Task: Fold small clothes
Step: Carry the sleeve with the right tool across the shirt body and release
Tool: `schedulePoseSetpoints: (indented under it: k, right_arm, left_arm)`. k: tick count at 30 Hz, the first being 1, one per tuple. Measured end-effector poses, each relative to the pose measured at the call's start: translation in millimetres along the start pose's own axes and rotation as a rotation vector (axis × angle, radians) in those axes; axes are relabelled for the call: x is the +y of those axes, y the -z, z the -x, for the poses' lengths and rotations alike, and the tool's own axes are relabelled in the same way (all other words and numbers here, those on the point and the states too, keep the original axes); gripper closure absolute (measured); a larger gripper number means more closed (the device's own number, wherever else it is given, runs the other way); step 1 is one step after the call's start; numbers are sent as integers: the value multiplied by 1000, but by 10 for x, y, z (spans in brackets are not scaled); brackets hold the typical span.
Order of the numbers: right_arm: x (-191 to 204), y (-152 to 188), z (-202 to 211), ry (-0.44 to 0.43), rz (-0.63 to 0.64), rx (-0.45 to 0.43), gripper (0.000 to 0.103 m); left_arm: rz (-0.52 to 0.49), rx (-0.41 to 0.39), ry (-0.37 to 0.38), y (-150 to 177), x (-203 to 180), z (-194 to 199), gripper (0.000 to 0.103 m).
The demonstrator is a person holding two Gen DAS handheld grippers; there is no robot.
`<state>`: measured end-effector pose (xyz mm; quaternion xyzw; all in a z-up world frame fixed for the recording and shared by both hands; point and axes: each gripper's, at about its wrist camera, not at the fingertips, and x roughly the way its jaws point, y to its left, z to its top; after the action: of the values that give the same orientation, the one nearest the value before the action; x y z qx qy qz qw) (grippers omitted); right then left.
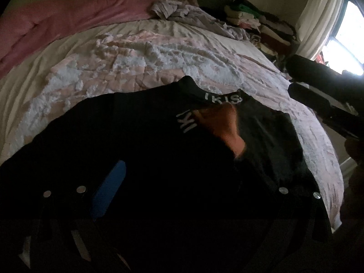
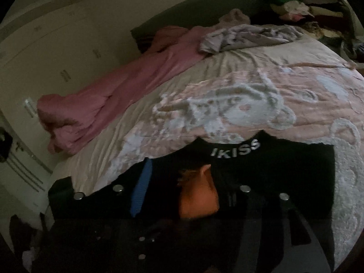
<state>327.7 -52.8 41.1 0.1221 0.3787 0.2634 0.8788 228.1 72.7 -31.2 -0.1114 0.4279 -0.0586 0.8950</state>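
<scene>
A small black garment (image 1: 159,141) with a white "IKISS" waistband (image 1: 224,99) lies on the bed, its orange lining (image 1: 225,127) showing at the opening. My left gripper (image 1: 188,173) hovers low over it, jaws wide apart, the blue pad (image 1: 109,191) on the left; the cloth between them is too dark to read. From the right edge my right gripper (image 1: 318,97) reaches in as a dark shape. In the right wrist view the garment (image 2: 284,166) sits just ahead, and my right gripper (image 2: 188,175) stands open over the orange lining (image 2: 198,195), with nothing pinched.
A pink and white fluffy bedspread (image 1: 141,63) covers the bed. A pink blanket (image 2: 118,91) runs along the far side, a crumpled lilac garment (image 2: 248,36) beyond. Stacked folded clothes (image 1: 257,22) sit at the back right, by a curtained window (image 1: 343,34). Cupboards (image 2: 45,45) stand left.
</scene>
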Motion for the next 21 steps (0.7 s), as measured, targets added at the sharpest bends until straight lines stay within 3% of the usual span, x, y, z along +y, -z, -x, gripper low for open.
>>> schedulePoseSetpoints:
  k: [4, 8, 14, 17, 21]
  right_arm:
    - [-89, 48, 48, 57, 13, 3, 43]
    - [-331, 133, 140, 143, 1, 4, 42]
    - [-769, 271, 366, 214, -72, -17, 39]
    - [-932, 336, 501, 218, -120, -37, 37]
    - [-1052, 417, 603, 237, -144, -35, 34]
  left_arm:
    - [34, -5, 2, 8, 90, 26, 9]
    - [45, -15, 50, 17, 115, 115, 9]
    - [-20, -46, 85, 31, -107, 262, 9]
    - [-93, -51, 37, -2, -342, 183, 9]
    - [-210, -26, -117, -42, -630, -99, 9]
